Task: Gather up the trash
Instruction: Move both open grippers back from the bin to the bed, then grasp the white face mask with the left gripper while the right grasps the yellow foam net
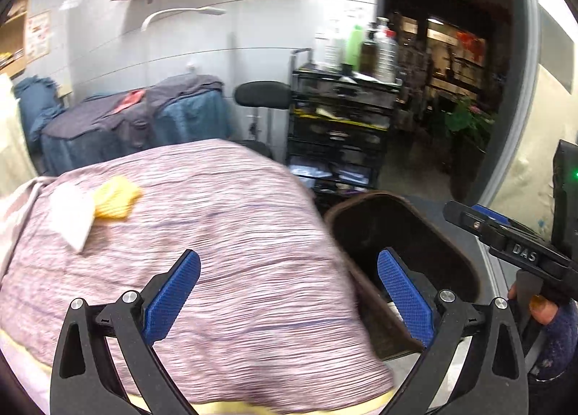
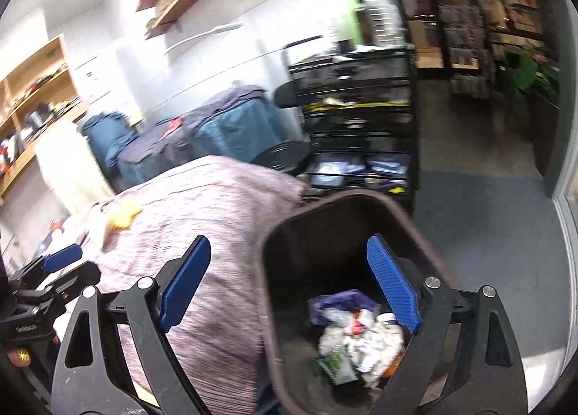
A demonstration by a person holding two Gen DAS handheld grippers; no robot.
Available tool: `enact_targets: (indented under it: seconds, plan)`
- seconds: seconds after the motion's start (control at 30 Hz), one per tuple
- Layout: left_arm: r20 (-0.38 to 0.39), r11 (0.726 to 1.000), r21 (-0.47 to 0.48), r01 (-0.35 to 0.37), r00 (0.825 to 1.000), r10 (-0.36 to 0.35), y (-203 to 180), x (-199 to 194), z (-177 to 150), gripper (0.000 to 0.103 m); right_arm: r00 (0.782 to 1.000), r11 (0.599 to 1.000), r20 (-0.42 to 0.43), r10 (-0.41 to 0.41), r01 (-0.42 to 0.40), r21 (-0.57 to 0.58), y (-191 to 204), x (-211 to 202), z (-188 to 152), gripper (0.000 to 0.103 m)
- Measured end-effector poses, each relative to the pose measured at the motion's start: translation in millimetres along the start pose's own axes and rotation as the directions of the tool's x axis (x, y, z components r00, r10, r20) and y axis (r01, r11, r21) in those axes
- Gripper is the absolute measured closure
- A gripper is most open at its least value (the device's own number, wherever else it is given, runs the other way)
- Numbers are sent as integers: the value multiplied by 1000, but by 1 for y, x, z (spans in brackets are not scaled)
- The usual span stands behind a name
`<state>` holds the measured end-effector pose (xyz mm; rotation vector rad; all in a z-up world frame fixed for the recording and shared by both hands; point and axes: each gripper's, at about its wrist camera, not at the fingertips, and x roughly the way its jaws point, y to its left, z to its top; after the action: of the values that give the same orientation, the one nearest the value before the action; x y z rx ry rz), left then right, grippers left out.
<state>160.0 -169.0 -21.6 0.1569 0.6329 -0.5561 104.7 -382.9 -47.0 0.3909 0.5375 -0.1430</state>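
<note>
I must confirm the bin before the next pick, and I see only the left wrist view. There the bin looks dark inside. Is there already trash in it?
Observer: Yes. The right wrist view looks down into the bin, and a pile of crumpled trash lies at the bottom.
Operator: Is the right gripper holding anything?
Observer: No. The right gripper is open over the bin, nothing between its fingers.
Operator: What is left of the bed?
Observer: A wooden shelf unit full of small things stands against the wall.

Bright indoor light, motion blur, fisheye-warped edges
</note>
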Motion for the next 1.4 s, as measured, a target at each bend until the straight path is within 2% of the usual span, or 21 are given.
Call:
enact_targets:
  seconds: [0.17,0.33,0.53,0.7,0.93,1.07,1.17,1.4]
  plan:
    - [-2,996,-38,-84,996,84,39,-9,-7,6,996,995,-29,79,-81,-66,41,16,3,13]
    - [-23,983,-103,-154,988,153,85,-13,-14,6,984,974,-76,160,-170,-151,86,34,2,12]
    - [-68,957,-152,-248,968,240,139,-14,-26,6,958,935,-152,244,-274,-224,138,57,0,12]
    - [-116,931,-212,-297,953,278,186,-10,-36,6,932,902,-216,292,-343,-263,175,81,2,12]
    - [-160,903,-291,-317,946,281,236,5,-36,6,901,869,-297,315,-400,-292,220,124,4,12]
    - [-181,899,-330,-287,954,238,259,23,-27,6,893,865,-330,305,-405,-296,240,155,7,12]
    - [-173,881,-382,-279,958,229,281,35,-17,6,889,868,-349,296,-403,-291,251,180,13,12]
    - [-131,838,-525,-152,987,97,339,74,-1,6,885,876,-373,278,-393,-280,269,235,30,12]
